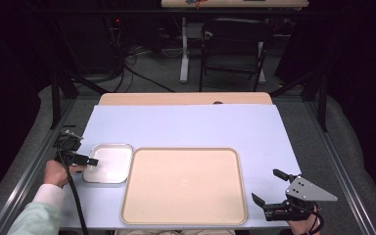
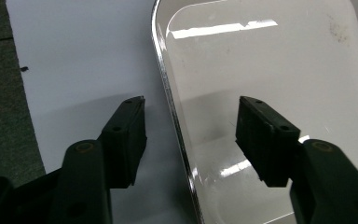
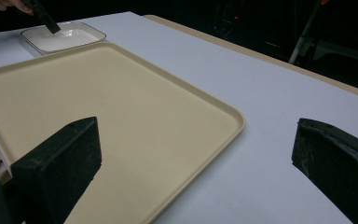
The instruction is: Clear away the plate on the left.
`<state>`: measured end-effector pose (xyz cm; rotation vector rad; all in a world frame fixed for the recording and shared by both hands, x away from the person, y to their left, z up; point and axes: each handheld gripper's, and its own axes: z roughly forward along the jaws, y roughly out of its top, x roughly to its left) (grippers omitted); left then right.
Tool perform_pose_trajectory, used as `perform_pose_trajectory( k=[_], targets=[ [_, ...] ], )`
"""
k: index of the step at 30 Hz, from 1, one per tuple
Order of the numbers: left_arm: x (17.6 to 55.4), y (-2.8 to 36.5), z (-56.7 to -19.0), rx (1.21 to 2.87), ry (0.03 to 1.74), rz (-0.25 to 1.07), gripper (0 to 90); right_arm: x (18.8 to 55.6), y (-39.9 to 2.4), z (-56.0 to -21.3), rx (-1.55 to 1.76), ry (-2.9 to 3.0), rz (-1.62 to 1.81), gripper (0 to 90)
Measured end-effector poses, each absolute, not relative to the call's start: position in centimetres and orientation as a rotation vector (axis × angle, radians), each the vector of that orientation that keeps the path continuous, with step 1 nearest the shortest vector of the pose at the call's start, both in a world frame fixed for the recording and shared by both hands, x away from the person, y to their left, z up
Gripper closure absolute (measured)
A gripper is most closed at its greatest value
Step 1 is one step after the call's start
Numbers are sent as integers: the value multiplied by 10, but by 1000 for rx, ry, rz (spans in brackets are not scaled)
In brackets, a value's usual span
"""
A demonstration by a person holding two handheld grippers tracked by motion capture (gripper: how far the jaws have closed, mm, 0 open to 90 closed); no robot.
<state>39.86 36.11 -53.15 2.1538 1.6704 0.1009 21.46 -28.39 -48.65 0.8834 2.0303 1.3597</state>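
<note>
Jaws of the left gripper (image 2: 191, 135) straddle the near-left rim of the small metal tray (image 1: 108, 163), one outside on the pale sheet (image 1: 186, 125), one inside over the shiny floor, not yet pressing, presumably to pinch that wall and lift it. That tray sits near the bench's left edge, just beside the big beige tray (image 1: 183, 186). The left hand (image 1: 56, 172) angles the gripper in low from the side. The right gripper (image 1: 275, 188) rests spread wide by the front right corner, empty.
</note>
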Motion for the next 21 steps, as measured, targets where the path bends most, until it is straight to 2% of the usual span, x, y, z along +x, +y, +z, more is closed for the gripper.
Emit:
perform_pose_trajectory(
  k=[6,15,21],
  targets=[
    [397,363,-532,2139,1681,132,545,215,-284,-487,884,2034,1356,13],
    [393,363,-533,2146,1688,183,646,214,-284,-487,883,2034,1353,15],
    [393,363,-533,2148,1686,170,689,215,-284,-487,882,2037,1350,17]
  ],
)
